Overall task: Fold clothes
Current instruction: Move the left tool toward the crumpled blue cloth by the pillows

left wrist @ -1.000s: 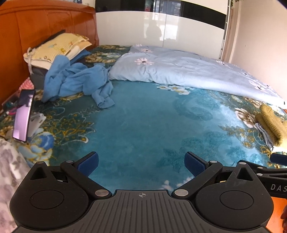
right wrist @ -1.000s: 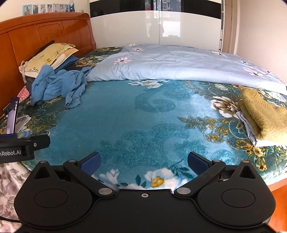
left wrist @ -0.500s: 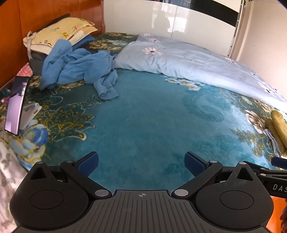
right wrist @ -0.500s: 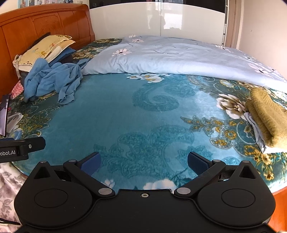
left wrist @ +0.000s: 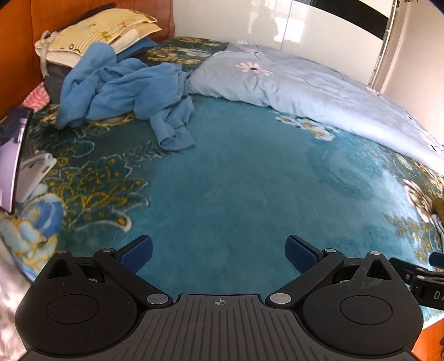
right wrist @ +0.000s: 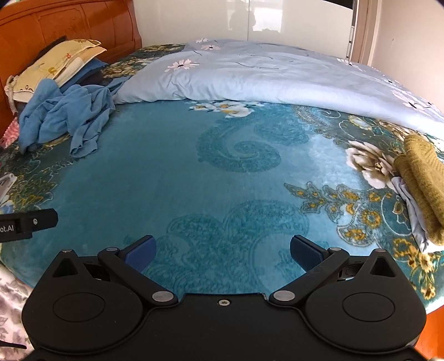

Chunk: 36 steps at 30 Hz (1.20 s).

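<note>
A crumpled blue garment [left wrist: 130, 94] lies in a heap at the far left of the bed, by the pillows; the right wrist view shows the same blue garment [right wrist: 66, 116] at its left. My left gripper [left wrist: 219, 254] is open over the teal bedspread, well short of the heap, nothing between its fingers. My right gripper [right wrist: 222, 254] is open too and empty, above the spread's middle. At the bed's right edge rests a folded mustard knit [right wrist: 424, 183] on a folded pale cloth [right wrist: 410, 208].
A pale blue flowered duvet [right wrist: 277, 75] is bunched along the far side of the bed. Stacked pillows [left wrist: 94, 36] lean on the wooden headboard [right wrist: 69, 25]. A phone on a white stand [left wrist: 12, 155] sits at the left edge. The teal floral bedspread [left wrist: 236, 180] stretches between.
Both grippers have moved forward over the bed, so the blue garment and the duvet look nearer. The left one has also tilted down and toward the garment. Jaws stayed open.
</note>
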### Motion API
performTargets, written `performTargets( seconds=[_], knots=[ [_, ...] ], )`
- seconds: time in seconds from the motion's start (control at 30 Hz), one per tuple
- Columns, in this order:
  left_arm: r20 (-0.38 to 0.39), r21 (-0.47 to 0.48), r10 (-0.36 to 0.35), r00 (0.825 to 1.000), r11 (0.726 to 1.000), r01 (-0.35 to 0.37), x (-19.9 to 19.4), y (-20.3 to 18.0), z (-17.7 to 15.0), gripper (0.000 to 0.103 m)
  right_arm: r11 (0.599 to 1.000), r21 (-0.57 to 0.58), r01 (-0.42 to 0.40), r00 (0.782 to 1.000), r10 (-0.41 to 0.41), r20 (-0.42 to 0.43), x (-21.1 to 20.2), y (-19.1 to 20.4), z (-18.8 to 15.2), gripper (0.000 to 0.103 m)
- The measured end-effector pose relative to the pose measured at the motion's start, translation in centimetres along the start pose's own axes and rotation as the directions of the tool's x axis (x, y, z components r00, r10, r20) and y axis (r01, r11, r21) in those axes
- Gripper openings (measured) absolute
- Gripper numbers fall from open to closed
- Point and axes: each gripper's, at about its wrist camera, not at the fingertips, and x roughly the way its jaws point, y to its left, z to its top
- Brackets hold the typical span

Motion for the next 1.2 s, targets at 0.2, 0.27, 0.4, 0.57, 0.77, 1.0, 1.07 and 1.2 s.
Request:
performTargets(
  seconds=[0.2, 0.27, 0.4, 0.57, 0.77, 1.0, 1.07, 1.2],
  knots=[
    [0.05, -0.021, 0.06, 0.997, 0.998, -0.059, 2.9, 1.4, 3.4, 0.103, 1.0, 0.031, 0.002, 1.0, -0.002, -0.006, 2.1, -0.8, 0.8, 0.102],
    [0.076, -0.03, 0.085, 0.994, 0.996, -0.083, 4.0, 2.0, 5.0, 0.103, 0.999, 0.043, -0.005, 1.0, 0.005, 0.003, 2.6, -1.2, 1.1, 0.102],
    [0.135, -0.025, 0.148, 0.98, 0.989, -0.146, 6.4, 2.8, 8.6, 0.103, 0.998, 0.06, -0.016, 1.0, 0.014, 0.024, 3.8, -2.1, 1.8, 0.102],
    [0.192, -0.04, 0.176, 0.966, 0.984, -0.171, 9.6, 4.1, 12.9, 0.103, 0.991, 0.115, -0.065, 0.998, 0.062, 0.03, 5.6, -3.5, 2.3, 0.102],
    [0.233, -0.072, 0.211, 0.949, 0.977, -0.199, 13.3, 5.4, 17.1, 0.103, 0.975, 0.2, -0.1, 0.995, 0.103, -0.006, 8.0, -4.8, 2.6, 0.102],
    [0.295, -0.055, 0.26, 0.92, 0.965, -0.255, 16.1, 6.1, 19.3, 0.099, 0.973, 0.213, -0.093, 0.994, 0.104, -0.041, 9.9, -4.7, 2.6, 0.102],
    [0.349, -0.057, 0.297, 0.889, 0.953, -0.297, 15.9, 6.6, 19.8, 0.098, 0.972, 0.216, -0.091, 0.993, 0.103, -0.048, 10.3, -4.6, 2.7, 0.102],
    [0.361, -0.122, 0.338, 0.869, 0.941, -0.315, 15.9, 9.4, 21.3, 0.097, 0.973, 0.207, -0.099, 0.993, 0.109, -0.039, 10.3, -4.4, 2.6, 0.102]
  ],
)
